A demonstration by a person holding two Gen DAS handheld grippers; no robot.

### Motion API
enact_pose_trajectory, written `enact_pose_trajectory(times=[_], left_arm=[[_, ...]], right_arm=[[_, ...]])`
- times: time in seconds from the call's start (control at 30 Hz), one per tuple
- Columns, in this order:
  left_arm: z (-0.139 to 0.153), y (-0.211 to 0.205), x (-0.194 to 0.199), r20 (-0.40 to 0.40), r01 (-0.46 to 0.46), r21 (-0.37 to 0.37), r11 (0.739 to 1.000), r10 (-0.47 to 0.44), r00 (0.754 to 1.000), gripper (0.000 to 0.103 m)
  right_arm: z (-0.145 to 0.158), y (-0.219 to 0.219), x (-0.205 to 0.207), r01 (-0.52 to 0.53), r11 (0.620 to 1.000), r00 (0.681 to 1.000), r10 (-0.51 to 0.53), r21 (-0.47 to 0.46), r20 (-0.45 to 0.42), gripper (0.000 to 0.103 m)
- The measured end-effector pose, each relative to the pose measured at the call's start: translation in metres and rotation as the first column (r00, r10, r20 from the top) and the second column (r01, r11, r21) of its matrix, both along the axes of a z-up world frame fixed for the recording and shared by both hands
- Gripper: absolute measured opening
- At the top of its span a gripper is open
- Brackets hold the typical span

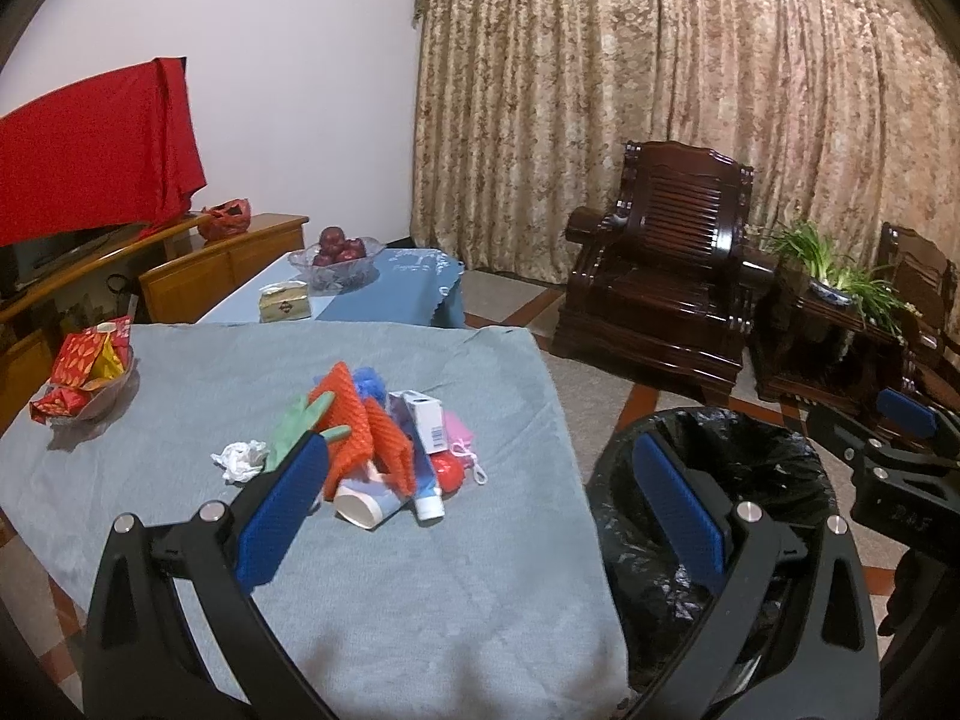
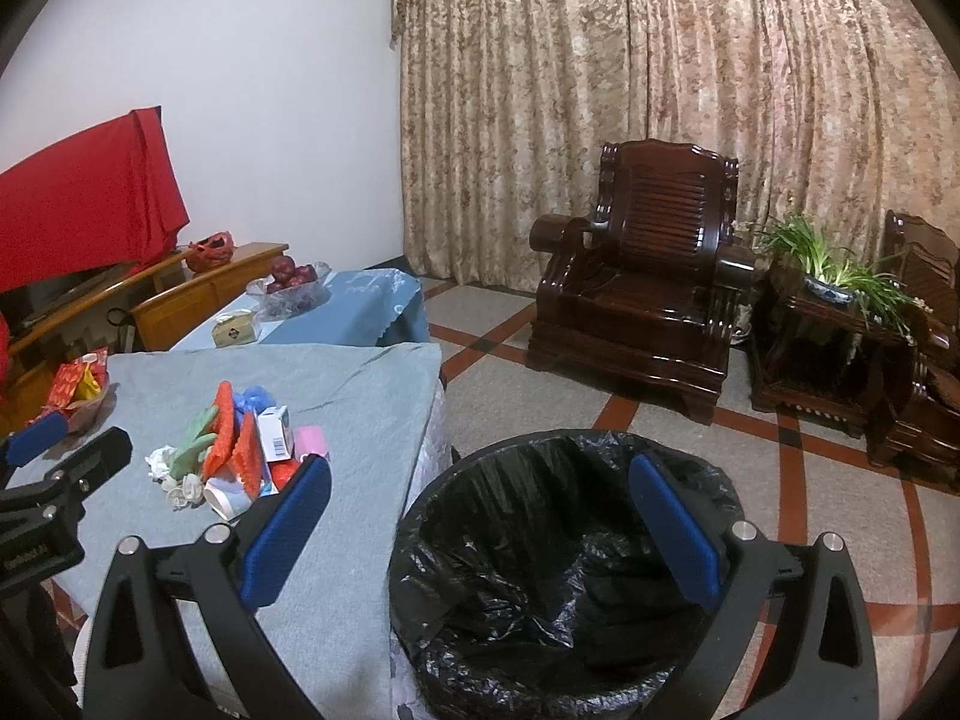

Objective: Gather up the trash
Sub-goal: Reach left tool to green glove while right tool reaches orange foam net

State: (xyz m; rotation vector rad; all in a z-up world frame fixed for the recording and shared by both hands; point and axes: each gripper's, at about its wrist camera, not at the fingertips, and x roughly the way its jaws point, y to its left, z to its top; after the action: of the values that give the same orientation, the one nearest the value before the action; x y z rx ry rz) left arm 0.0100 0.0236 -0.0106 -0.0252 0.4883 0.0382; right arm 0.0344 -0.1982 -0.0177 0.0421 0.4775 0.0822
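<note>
Both the left gripper (image 1: pixel 480 492) and right gripper (image 2: pixel 480 516) hang spread wide, holding nothing; a trash pile (image 1: pixel 384 450) sits on the grey-clothed table (image 1: pixel 420 588), left of a black-lined bin (image 2: pixel 540 570).

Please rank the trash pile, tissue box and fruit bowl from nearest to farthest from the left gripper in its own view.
1. Trash pile, mid-table, just ahead of the left gripper.
2. Tissue box, next table's near end.
3. Fruit bowl, behind the box.
</note>
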Motion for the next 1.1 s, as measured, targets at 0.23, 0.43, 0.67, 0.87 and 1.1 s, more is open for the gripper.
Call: enact_pose_trajectory(times=[0.23, 0.43, 0.67, 0.87, 1.1], left_arm=[[-0.012, 0.041, 0.010, -0.005, -0.085, 0.001, 0.996, 0.085, 0.996, 0.098], [-0.025, 0.079, 0.023, -0.011, -0.156, 0.033, 0.987, 0.157, 0.988, 0.098], [-0.047, 0.127, 0.039, -0.029, -0.232, 0.033, 0.972, 0.232, 0.972, 0.098], [-0.067, 0.156, 0.058, -0.061, -0.269, 0.030, 0.963, 0.270, 0.961, 0.098], [-0.091, 0.180, 0.085, -0.114, -0.287, 0.039, 0.957, 0.290, 0.950, 0.094]], right_arm=[[-0.019, 0.022, 0.021, -0.049, 0.999, 0.999, 0.049, 0.001, -0.015, 0.097], [-0.036, 0.050, 0.047, -0.103, 0.995, 0.994, 0.103, -0.002, -0.038, 0.097], [-0.057, 0.086, 0.084, -0.156, 0.988, 0.986, 0.155, -0.003, -0.059, 0.097], [-0.079, 0.118, 0.119, -0.191, 0.982, 0.976, 0.191, 0.007, -0.107, 0.093], [-0.100, 0.155, 0.157, -0.237, 0.971, 0.961, 0.234, -0.005, -0.146, 0.080]])
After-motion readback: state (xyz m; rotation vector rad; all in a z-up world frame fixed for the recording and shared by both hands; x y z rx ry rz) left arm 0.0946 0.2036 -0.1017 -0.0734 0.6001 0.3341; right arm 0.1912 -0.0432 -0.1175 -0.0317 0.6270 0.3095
